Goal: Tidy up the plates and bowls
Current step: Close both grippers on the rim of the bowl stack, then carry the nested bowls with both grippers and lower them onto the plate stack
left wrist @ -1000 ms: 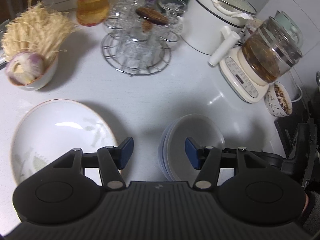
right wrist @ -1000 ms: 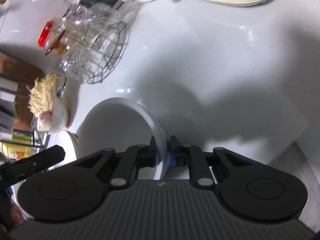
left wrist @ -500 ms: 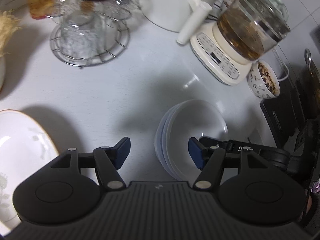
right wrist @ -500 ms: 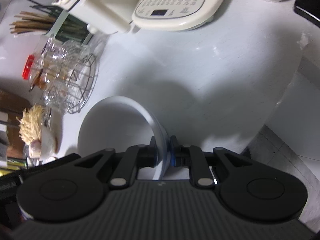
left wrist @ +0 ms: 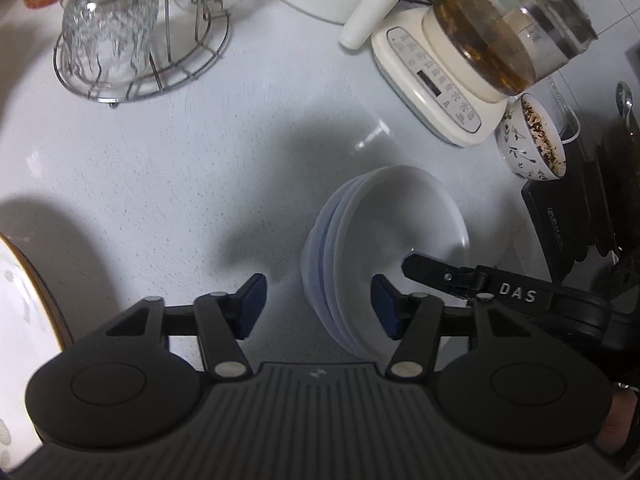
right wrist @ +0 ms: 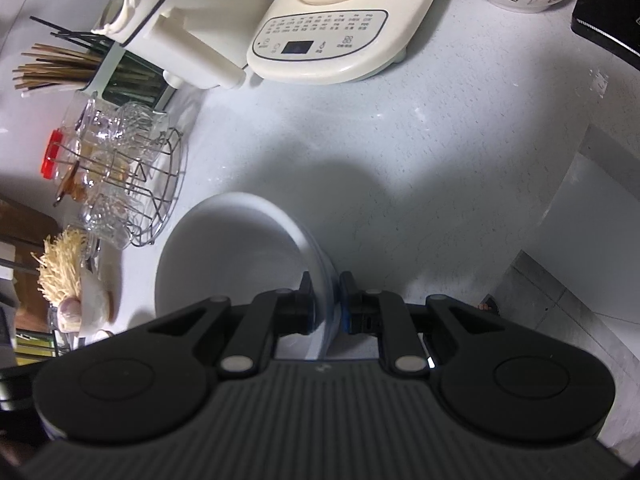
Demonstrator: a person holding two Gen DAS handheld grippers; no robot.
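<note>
A stack of white bowls stands tilted on the pale counter, lifted at one side. My right gripper is shut on the stack's rim; one of its black fingers reaches into the top bowl in the left wrist view. My left gripper hangs over the stack's opposite edge. Its jaws are closing, with that rim between the blue pads and neither pad touching it. A white plate with a gold rim lies at the far left, mostly cut off.
A wire rack of upturned glasses stands at the back left. A glass kettle on a cream base and a flowered bowl stand at the back right, beside a black appliance. The counter edge and floor lie right of the stack.
My left gripper has moved right and down over the bowl stack, so the plate has slid to the view's left edge. The right gripper keeps its grip and has shifted toward the kettle base.
</note>
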